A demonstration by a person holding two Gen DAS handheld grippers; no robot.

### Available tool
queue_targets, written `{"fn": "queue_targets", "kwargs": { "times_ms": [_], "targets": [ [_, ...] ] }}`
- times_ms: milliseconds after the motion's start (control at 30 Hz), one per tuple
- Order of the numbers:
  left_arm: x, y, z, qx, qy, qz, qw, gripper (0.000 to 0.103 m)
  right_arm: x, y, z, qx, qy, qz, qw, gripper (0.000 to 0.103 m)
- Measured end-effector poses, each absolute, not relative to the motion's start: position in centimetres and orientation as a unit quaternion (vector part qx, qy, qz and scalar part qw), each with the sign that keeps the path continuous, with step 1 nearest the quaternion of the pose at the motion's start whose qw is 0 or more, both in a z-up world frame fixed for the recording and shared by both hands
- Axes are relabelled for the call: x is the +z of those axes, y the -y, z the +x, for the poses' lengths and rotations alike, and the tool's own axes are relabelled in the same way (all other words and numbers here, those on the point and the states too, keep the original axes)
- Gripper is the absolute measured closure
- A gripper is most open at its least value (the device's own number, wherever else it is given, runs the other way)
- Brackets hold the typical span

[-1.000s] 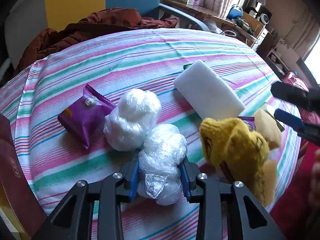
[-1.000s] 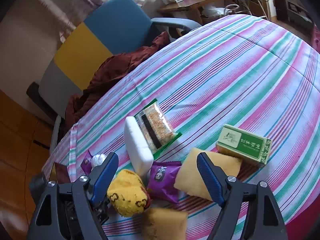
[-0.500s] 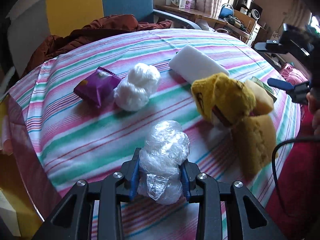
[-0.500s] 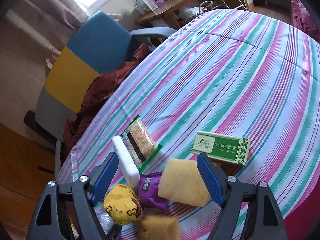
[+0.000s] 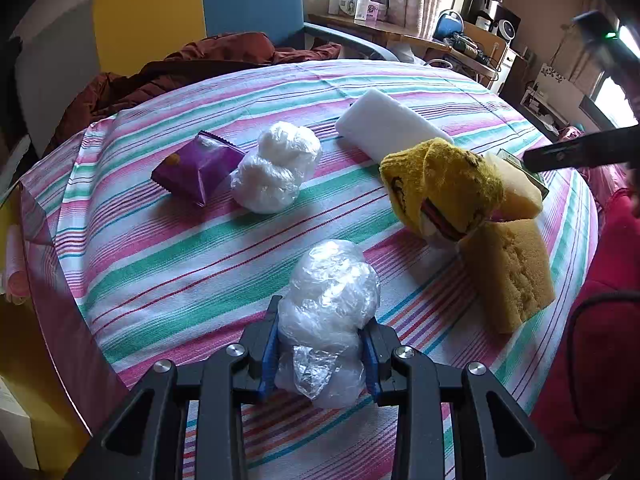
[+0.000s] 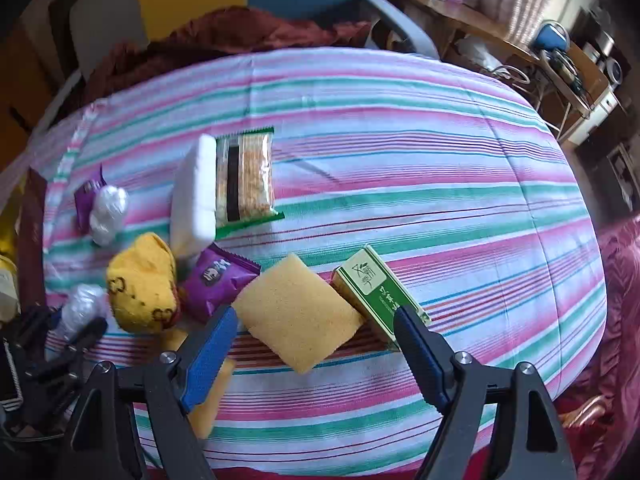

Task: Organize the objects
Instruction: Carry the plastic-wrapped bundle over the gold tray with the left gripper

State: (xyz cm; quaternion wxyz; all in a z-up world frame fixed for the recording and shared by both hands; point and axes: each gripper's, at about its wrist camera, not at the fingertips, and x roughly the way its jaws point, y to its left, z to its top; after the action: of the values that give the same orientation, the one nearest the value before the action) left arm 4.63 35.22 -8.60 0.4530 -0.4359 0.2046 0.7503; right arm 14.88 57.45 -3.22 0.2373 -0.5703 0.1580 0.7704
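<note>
left tongs clamping plastic wad, right tongs gaping

the left gripper is squeezing a crumpled clear plastic bag over the striped tablecloth. the right gripper is hanging spread wide, gripping nothing, above a yellow sponge that is touching a green box. a yellow sock and purple snack packet are lying just beside it.

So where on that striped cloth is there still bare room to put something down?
The widest bare stretch is the far and right side of the striped cloth, beyond the snack packet and green box. Crowded: the near-left cluster around the yellow sock, purple packet and sponge.
</note>
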Motion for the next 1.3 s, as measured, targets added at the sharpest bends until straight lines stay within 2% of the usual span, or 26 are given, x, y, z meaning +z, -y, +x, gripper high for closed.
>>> {"fn": "queue_targets", "kwargs": {
  "times_ms": [133, 200, 300, 333, 433, 600, 667, 767, 933, 1300],
  "targets": [
    [-8.6, -35.2, 4.6, 0.751, -0.204, -0.435, 0.453, 0.068, -5.5, -57.8, 13.2, 0.75, -0.135, -0.609, 0.22, 0.02],
    [-8.6, -35.2, 4.6, 0.751, -0.204, -0.434, 0.454, 0.068, -6.3, -58.0, 12.6, 0.746, -0.142, -0.618, 0.204, 0.012],
    [-8.6, -35.2, 4.6, 0.751, -0.204, -0.433, 0.454, 0.068, -6.5, -57.7, 12.3, 0.743, -0.126, -0.627, 0.196, 0.011],
    [-8.6, -35.2, 4.6, 0.752, -0.204, -0.434, 0.453, 0.068, -6.5, -57.6, 12.3, 0.744, -0.12, -0.628, 0.194, 0.014],
    [-8.6, -35.2, 4.8, 0.753, -0.206, -0.43, 0.454, 0.068, -5.8, -56.9, 12.5, 0.758, -0.117, -0.615, 0.182, 0.039],
    [-8.7, -35.0, 5.0, 0.754, -0.208, -0.426, 0.455, 0.068, -5.1, -56.4, 13.5, 0.767, -0.124, -0.599, 0.194, 0.047],
    [-8.7, -35.0, 5.1, 0.755, -0.212, -0.422, 0.455, 0.068, -4.2, -56.5, 14.1, 0.774, -0.128, -0.583, 0.21, 0.062],
    [-8.7, -35.1, 5.3, 0.756, -0.217, -0.418, 0.456, 0.068, -2.3, -56.4, 15.2, 0.793, -0.143, -0.549, 0.222, 0.071],
    [-8.3, -34.7, 5.6, 0.757, -0.222, -0.419, 0.449, 0.07, -0.2, -54.4, 15.1, 0.818, -0.136, -0.512, 0.223, 0.079],
    [-2.7, -29.7, 6.4, 0.773, -0.165, -0.397, 0.467, 0.07, 3.6, -50.6, 13.4, 0.863, -0.143, -0.443, 0.195, 0.081]
  ]
}}
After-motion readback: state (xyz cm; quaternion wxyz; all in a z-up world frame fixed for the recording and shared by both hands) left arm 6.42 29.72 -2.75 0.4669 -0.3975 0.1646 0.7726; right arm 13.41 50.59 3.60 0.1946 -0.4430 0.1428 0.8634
